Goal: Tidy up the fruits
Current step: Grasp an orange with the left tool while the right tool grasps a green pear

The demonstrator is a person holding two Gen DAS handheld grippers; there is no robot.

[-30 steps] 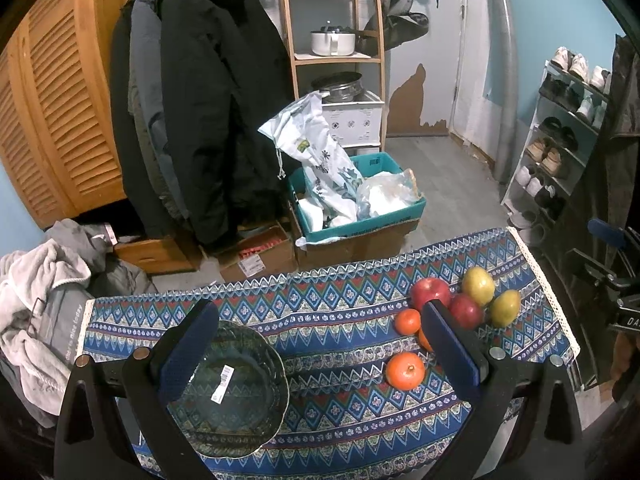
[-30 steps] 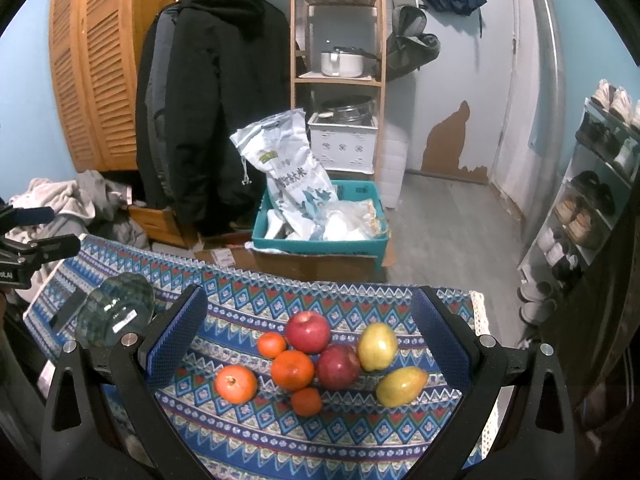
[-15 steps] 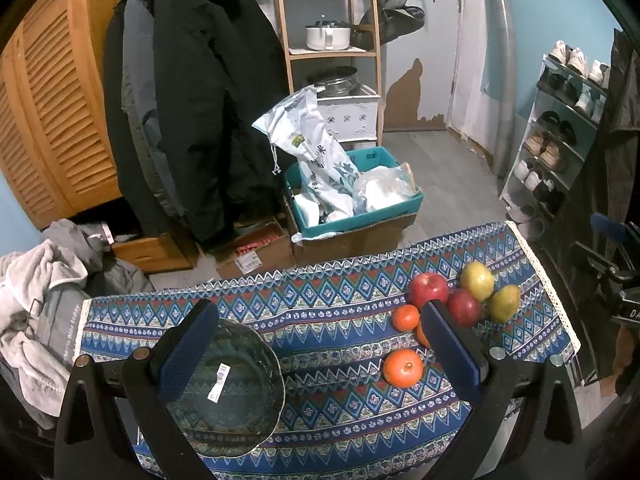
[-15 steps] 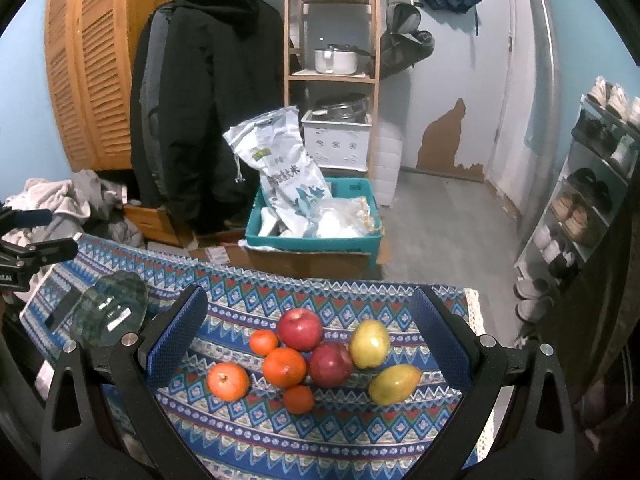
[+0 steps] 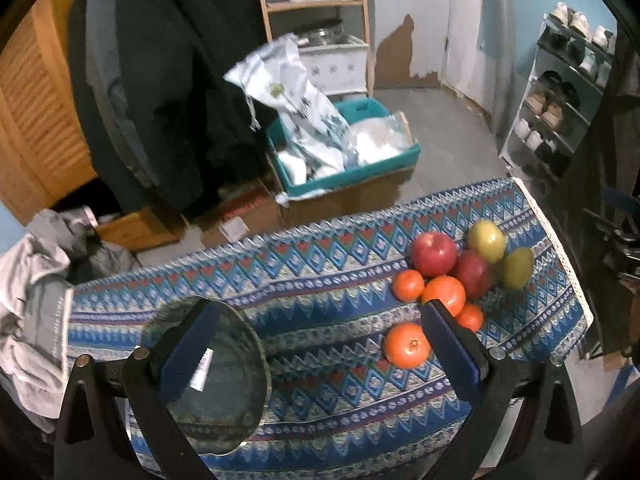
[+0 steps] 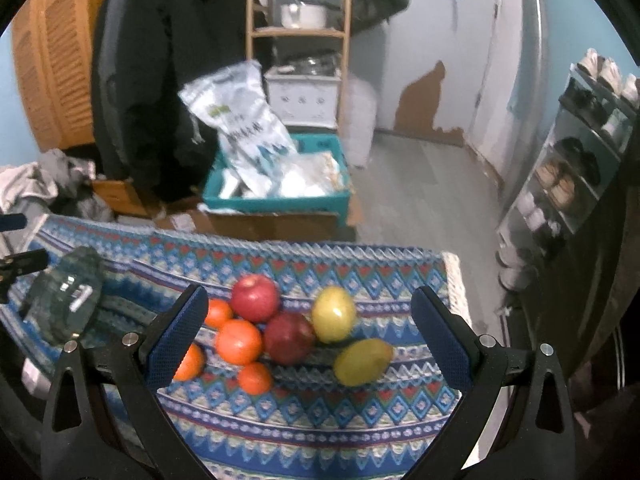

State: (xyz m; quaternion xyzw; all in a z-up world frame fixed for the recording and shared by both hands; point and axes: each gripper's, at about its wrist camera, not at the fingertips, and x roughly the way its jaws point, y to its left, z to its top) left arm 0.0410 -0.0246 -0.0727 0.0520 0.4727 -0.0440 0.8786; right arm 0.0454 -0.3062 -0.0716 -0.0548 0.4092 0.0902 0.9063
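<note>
A cluster of fruit lies on the patterned blue cloth (image 5: pixel 320 276): two red apples (image 6: pixel 255 298), several oranges (image 6: pixel 238 341), a yellow-green apple (image 6: pixel 333 313) and a mango (image 6: pixel 362 361). A clear glass bowl (image 5: pixel 218 376) stands at the cloth's left; it also shows in the right wrist view (image 6: pixel 64 300). My left gripper (image 5: pixel 316 356) is open and empty above the cloth, between the bowl and a lone orange (image 5: pixel 406 345). My right gripper (image 6: pixel 306 344) is open and empty, hovering over the fruit cluster.
Beyond the table's far edge stand a teal crate (image 5: pixel 348 168) with bags on cardboard boxes, a wooden shelf (image 5: pixel 316 4), hanging dark coats (image 5: pixel 180 80) and a shoe rack (image 5: pixel 560 92) at the right. Clothes (image 5: pixel 32 280) are piled at the left.
Both grippers have moved forward and down toward the table. The fruit and the bowl look larger and nearer. Both jaws stay open. Nothing on the table has moved.
</note>
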